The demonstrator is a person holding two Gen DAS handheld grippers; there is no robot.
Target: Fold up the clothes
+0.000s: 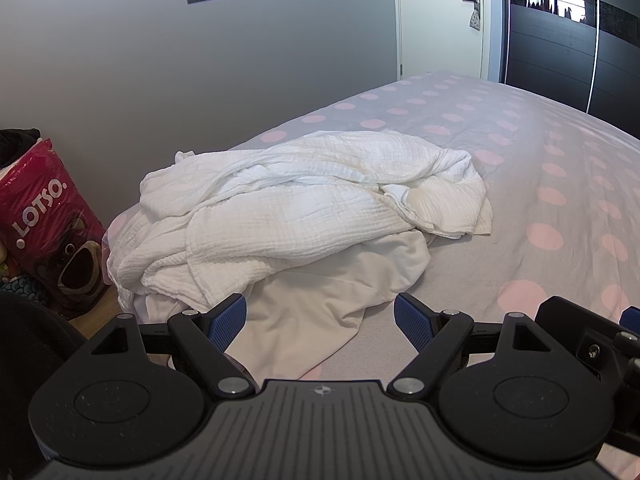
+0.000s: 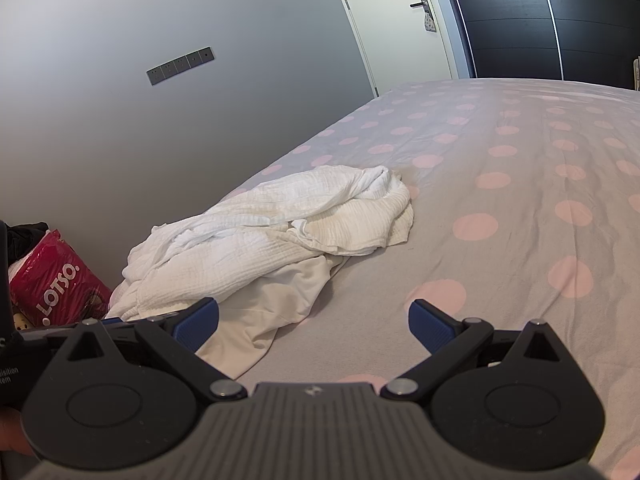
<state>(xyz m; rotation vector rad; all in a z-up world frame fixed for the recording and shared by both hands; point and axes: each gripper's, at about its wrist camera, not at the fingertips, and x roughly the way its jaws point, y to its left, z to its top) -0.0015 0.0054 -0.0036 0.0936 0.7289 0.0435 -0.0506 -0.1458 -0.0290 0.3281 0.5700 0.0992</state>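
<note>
Left wrist view gives us a crumpled white crinkled garment [image 1: 304,208] heaped on the near left part of the bed [image 1: 540,152], with a smoother cream cloth [image 1: 320,304] spilling out from under it toward us. Our left gripper [image 1: 320,322] hovers above that cream cloth, jaws spread wide and holding nothing. From the right wrist view, our right gripper [image 2: 314,326] is likewise spread and empty, over the dotted sheet just right of the cloth. A red Lotso bag [image 1: 48,216] stands on the floor at the left, against the grey wall [image 1: 160,80].
</note>
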